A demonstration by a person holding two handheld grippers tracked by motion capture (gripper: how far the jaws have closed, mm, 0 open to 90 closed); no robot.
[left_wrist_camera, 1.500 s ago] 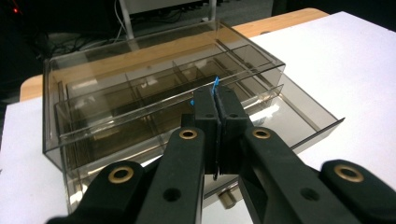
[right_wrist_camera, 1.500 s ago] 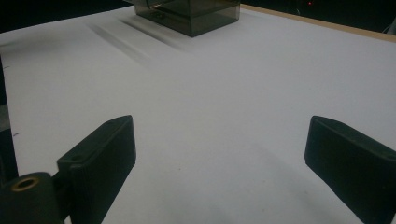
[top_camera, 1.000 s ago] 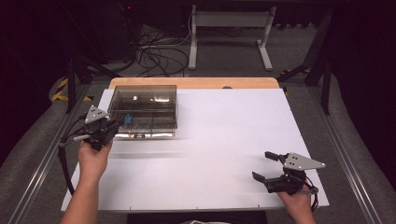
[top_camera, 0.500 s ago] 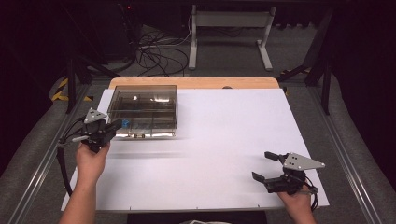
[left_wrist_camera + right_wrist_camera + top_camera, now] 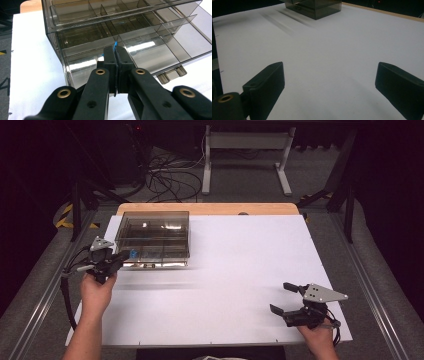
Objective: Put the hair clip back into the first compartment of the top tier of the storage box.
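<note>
Left gripper (image 5: 115, 53): my jaws are pressed together, pinching a small blue thing (image 5: 115, 46) between the tips; I cannot tell what it is.
Blue thing: a thin bright sliver, poking up just past my fingertips (image 5: 109, 53), right against the front of the smoky transparent plastic drawer box (image 5: 120, 32). From the high view it shows as a blue spot (image 5: 133, 254) at the box's near left corner.
Drawer box: a grey-tinted clear case with divided compartments inside, standing on the white tabletop (image 5: 240, 270) at its far left, its back close to the wooden edge strip (image 5: 210, 208).
Left hand (image 5: 96, 287): holds that gripper (image 5: 119, 258) level, pointed at the box's front.
Right gripper (image 5: 286, 298): my jaws stand wide apart with nothing between them, hovering low over the near right corner of the white top, well apart from the box.
Right gripper view: bare white surface between my two black pads (image 5: 268, 80), the box (image 5: 314, 7) far off at the top.
</note>
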